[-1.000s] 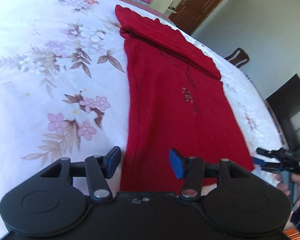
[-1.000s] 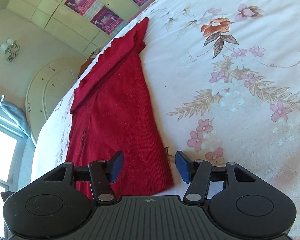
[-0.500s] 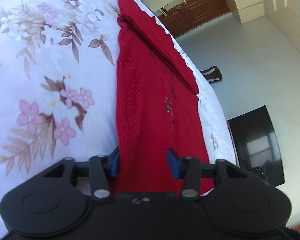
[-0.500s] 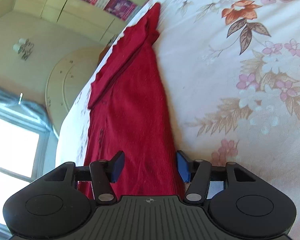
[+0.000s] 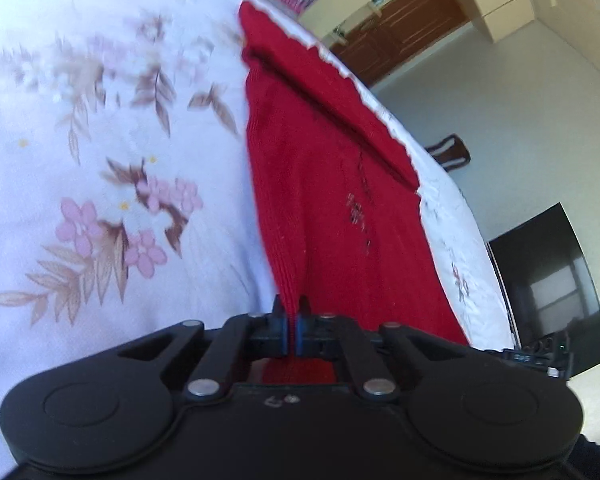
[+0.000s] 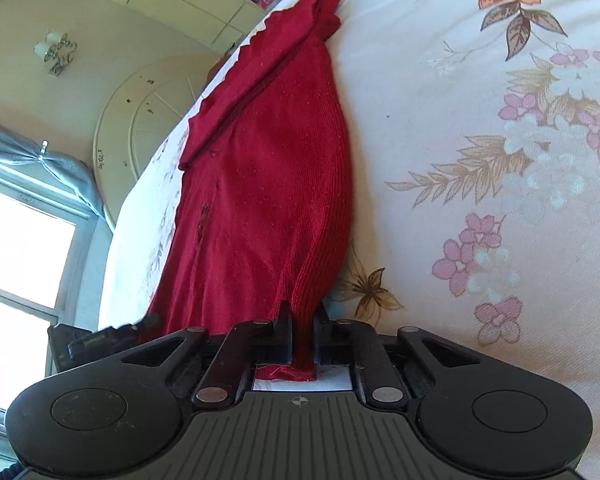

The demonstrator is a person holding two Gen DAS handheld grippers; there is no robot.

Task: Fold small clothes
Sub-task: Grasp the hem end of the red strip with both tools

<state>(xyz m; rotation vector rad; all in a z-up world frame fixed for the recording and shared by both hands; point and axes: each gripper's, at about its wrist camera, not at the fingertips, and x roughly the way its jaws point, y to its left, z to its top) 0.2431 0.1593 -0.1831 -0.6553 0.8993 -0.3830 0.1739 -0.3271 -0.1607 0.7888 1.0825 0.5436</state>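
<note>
Red sweater (image 5: 332, 184) stretched lengthwise on a floral bed (image 5: 80, 152), both claws clenched on its near hem.

The sweater's long axis runs straight away from both cameras, its far end, probably the shoulders under a folded-over sleeve, pointing toward the wall. Left claw (image 5: 291, 322) pinches the hem's left corner; right claw (image 6: 302, 336), closing, grips the right corner.
</note>
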